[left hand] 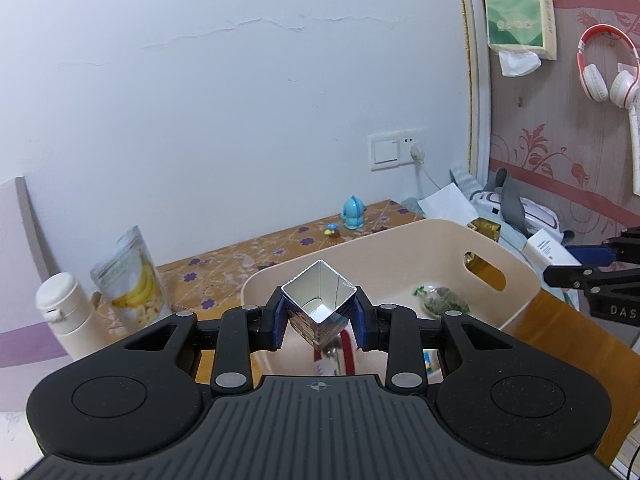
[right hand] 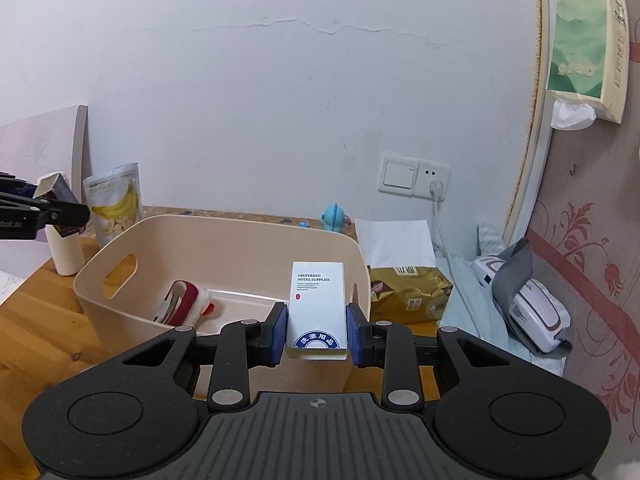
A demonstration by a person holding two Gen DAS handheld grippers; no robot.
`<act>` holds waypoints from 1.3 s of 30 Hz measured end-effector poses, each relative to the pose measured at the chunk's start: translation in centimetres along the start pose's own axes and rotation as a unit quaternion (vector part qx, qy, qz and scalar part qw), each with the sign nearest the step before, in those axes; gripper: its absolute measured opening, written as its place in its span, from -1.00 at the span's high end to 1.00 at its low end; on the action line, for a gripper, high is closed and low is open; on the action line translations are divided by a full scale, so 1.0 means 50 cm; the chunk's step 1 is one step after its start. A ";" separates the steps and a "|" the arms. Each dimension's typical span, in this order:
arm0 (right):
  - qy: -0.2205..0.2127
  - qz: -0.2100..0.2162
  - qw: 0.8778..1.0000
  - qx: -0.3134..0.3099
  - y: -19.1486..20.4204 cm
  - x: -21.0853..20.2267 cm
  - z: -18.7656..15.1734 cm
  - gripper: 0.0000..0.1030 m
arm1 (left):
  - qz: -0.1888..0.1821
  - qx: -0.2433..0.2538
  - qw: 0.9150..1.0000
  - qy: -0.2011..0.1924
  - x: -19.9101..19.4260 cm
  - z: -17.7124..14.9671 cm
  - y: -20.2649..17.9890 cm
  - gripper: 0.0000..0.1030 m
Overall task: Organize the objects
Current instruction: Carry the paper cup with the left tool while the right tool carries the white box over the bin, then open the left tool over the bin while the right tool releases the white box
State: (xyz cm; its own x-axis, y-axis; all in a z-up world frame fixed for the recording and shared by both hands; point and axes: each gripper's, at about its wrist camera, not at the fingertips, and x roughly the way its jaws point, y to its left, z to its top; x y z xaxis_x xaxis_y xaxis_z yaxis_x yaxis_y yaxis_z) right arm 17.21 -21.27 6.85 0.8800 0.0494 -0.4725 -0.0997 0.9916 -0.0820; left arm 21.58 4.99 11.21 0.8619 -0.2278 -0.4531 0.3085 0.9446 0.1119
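Note:
My left gripper (left hand: 319,320) is shut on a small open-topped carton (left hand: 320,308), silver inside and printed outside, held over the beige bin (left hand: 516,276). The same carton (right hand: 54,188) and left gripper (right hand: 60,210) show at the left edge of the right wrist view. My right gripper (right hand: 317,330) is shut on a white hotel-supplies box (right hand: 318,304), held upright above the near wall of the bin (right hand: 224,236). Inside the bin lie a green wrapped packet (left hand: 440,300) and a red-and-white object (right hand: 184,304). The right gripper (left hand: 596,276) appears at the right edge of the left view.
A banana-chip pouch (left hand: 132,280), a white bottle (left hand: 68,312) and a blue figurine (left hand: 354,212) stand on the table behind and left of the bin. A gold packet (right hand: 408,292) lies right of it. A wall socket (right hand: 416,180), tissue box (right hand: 588,44) and headphones (left hand: 608,64) are behind.

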 end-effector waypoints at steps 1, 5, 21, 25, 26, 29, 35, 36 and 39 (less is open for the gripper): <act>0.001 0.000 1.000 0.000 -0.001 0.007 0.003 0.42 | -0.002 0.000 1.000 0.001 0.009 0.003 -0.001 0.36; 0.004 0.004 1.000 0.006 -0.003 0.033 0.012 0.42 | -0.010 -0.003 1.000 0.006 0.045 0.014 -0.009 0.36; 0.041 0.025 0.999 -0.013 0.021 0.158 0.034 0.42 | -0.036 0.009 0.998 0.057 0.194 0.004 -0.031 0.36; 0.057 0.030 0.998 -0.017 0.024 0.180 0.027 0.42 | -0.041 0.014 0.996 0.072 0.221 -0.007 -0.036 0.36; 0.061 0.031 0.997 -0.019 0.025 0.185 0.026 0.42 | -0.041 0.016 0.996 0.076 0.226 -0.009 -0.037 0.36; 0.071 0.035 0.997 -0.024 0.028 0.197 0.022 0.43 | -0.041 0.019 0.995 0.087 0.239 -0.016 -0.041 0.36; 0.089 0.040 0.994 -0.040 0.039 0.216 0.013 0.42 | -0.040 0.025 0.993 0.105 0.255 -0.027 -0.044 0.36; 0.093 0.041 0.994 -0.043 0.041 0.219 0.012 0.42 | -0.039 0.027 0.993 0.107 0.256 -0.029 -0.046 0.36; 0.100 0.045 0.993 -0.043 0.045 0.225 0.009 0.42 | -0.039 0.030 0.992 0.114 0.261 -0.034 -0.050 0.36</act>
State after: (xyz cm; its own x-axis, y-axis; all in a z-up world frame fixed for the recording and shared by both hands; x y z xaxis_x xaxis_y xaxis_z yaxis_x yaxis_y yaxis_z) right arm 27.09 -18.45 1.76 0.7562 0.1035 -0.6461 -0.2207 0.9699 -0.1029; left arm 31.36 0.08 3.51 0.7229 -0.2327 -0.6506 0.3994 0.9091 0.1186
